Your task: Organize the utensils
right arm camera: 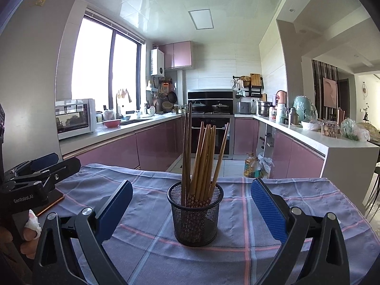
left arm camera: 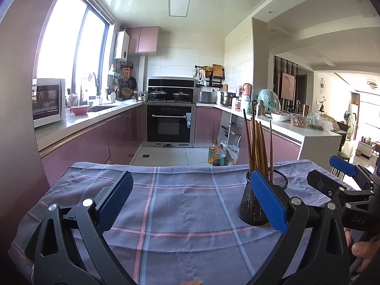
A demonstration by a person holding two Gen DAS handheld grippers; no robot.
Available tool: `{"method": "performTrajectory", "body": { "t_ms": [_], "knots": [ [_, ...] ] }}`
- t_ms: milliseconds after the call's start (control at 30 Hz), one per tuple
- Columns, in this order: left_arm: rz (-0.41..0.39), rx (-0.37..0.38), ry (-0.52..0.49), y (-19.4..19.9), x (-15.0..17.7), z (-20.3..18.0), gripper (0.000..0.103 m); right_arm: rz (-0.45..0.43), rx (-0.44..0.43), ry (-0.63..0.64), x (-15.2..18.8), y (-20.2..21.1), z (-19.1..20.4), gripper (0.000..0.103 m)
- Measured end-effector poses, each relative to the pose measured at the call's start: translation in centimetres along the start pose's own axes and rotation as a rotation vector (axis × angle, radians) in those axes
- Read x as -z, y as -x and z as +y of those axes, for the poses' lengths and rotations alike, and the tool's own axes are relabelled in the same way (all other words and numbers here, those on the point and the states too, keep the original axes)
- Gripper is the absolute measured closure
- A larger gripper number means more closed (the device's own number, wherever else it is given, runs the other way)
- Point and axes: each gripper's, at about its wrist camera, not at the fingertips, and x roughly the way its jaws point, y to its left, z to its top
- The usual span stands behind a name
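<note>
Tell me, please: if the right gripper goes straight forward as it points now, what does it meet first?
Probably the black mesh holder with chopsticks, standing centred ahead of the open right gripper; depth is unclear.

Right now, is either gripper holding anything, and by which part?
Nothing is held. The left gripper and right gripper are both open; the chopsticks stand untouched in the mesh holder.

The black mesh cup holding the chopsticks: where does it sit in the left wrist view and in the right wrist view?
Left wrist view: the mesh cup stands right of centre on the plaid cloth, partly hidden behind a blue pad.
Right wrist view: the mesh cup stands at centre, framed by the open jaws.
Shared landmark: the black oven at the far wall.
</note>
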Motion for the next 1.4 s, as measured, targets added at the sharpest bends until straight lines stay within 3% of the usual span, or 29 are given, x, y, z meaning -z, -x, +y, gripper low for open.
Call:
{"method": "performTrajectory", "body": {
  "t_ms": [467, 1400],
  "knots": [
    [-0.034, -0.042, -0.013, 1.4, 0.3, -0.4, 0.006, -0.049, 0.050, 0.011, 0.1, 1.0, 0.9, 0.006],
    [-0.054, -0.051, 0.003, 2.4, 0.3, -0.3, 0.006, -0.055, 0.045, -0.002, 0.2, 1.1, 1.1, 0.006]
  ]
}}
